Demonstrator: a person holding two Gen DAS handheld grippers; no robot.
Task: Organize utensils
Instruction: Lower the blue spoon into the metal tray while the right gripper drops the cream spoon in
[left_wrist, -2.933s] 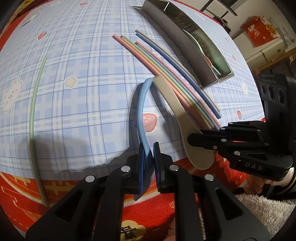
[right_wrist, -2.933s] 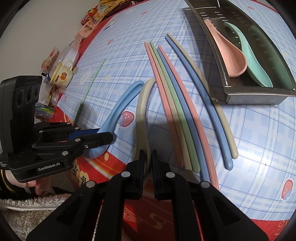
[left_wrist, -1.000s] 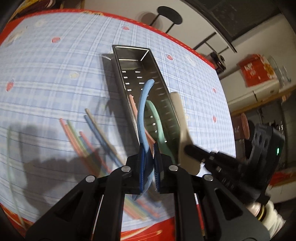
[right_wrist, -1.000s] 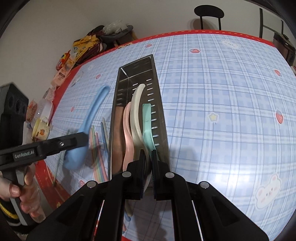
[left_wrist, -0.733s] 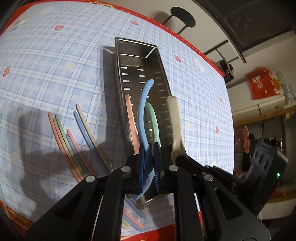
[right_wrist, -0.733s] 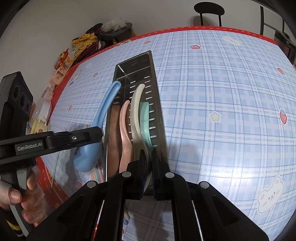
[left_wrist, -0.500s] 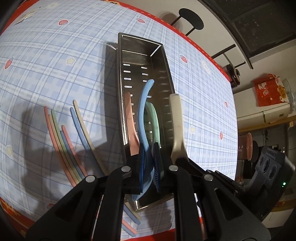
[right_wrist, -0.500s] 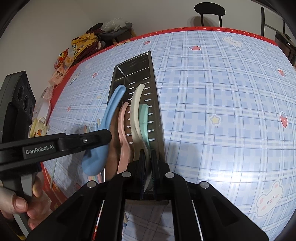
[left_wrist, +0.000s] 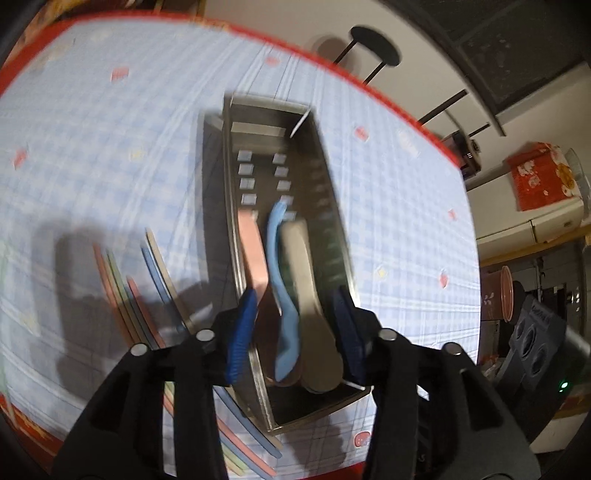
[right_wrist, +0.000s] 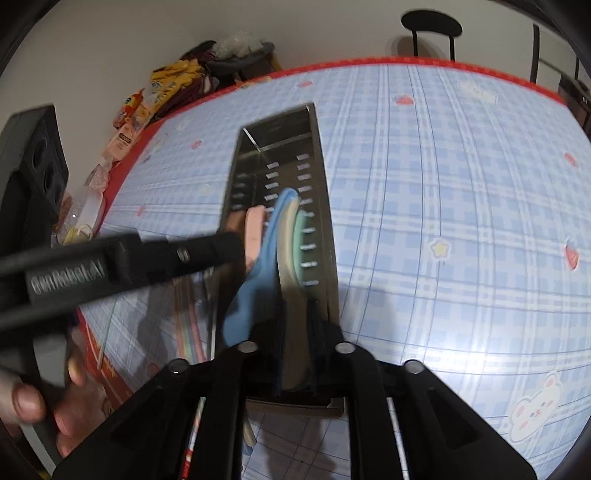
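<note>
Four spoons now lie in the steel tray (left_wrist: 334, 236): a pink spoon (left_wrist: 253, 254) along its left wall, a blue spoon (left_wrist: 282, 306) and a beige spoon (left_wrist: 314, 332) in the middle, and a green spoon (right_wrist: 304, 236) against the right wall, mostly hidden in the left view. The left gripper (left_wrist: 295, 332) hangs over the near end of the tray with its jaws opening; the blue spoon sits between the blue pads but they stand clear of it on both sides. The right gripper (right_wrist: 297, 354) is also opening, with the beige spoon between its fingers; blur hides whether the pads are quite free of it, though a gap seems to show. So the spoons look done, and both hands are letting go. What is left, judging by the table, is the bundle of chopsticks (left_wrist: 147, 280) in pink, green, blue and beige lying on the cloth just left of the tray, plus a lone pale green stick (left_wrist: 3, 258) at the far left edge. The tablecloth (right_wrist: 443, 221) is blue plaid with strawberries, stars and bears, edged in red. Behind it are a pale wall, a black stool (right_wrist: 432, 22), snack packets (right_wrist: 155, 92) on a side surface, and a red bag (left_wrist: 543, 177) on a cabinet.
</note>
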